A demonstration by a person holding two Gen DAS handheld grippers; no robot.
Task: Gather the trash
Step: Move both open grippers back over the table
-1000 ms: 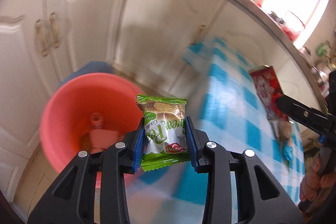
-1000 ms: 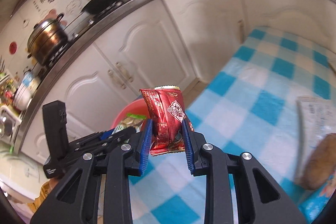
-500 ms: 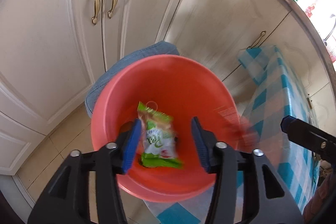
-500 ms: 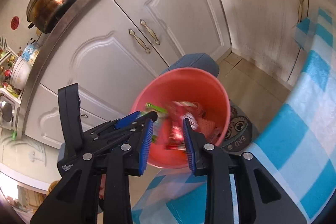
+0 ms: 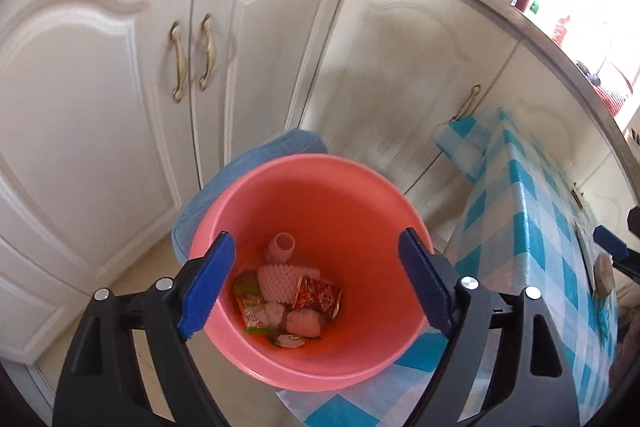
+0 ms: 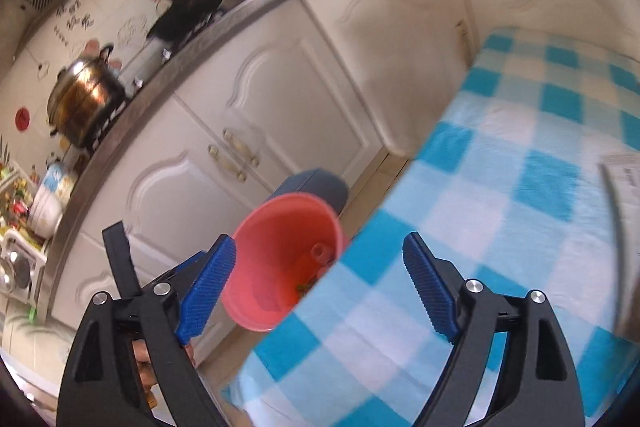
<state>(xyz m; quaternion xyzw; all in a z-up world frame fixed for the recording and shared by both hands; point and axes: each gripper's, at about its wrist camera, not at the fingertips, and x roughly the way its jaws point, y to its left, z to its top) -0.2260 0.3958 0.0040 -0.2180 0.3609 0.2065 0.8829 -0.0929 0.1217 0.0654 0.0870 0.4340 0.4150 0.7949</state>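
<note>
Wrappers are down in the bin now: from my left gripper [image 5: 316, 283] I look straight into the pink bin [image 5: 344, 187] below and just ahead of its fingertips, and on the bottom lie a red wrapper [image 5: 319, 299], a green wrapper [image 5: 249, 297], a piece of white foam netting [image 5: 280, 281] and a small pink cup [image 5: 283, 246]. My left jaws have just been opening and now stand wide with nothing between them.

My right gripper [image 6: 320, 287] is the same, jaws just opened, spread wide and empty, with the bin ahead and to its left and the checked tablecloth [image 6: 520, 155] ahead and to its right. Off to the far right of that gripper I see the edge of a printed paper [image 6: 624, 175] on the cloth; it is too blurred for me to say what it is.

I judge this drop finished and more trash possibly left on the table. Such wrappers are light, thin and crinkly, slick on the face, and they fold under any squeeze. I would take the next one across its middle or along a sealed edge, closing gently. Paper lying flat needs a lifted edge first.
</note>
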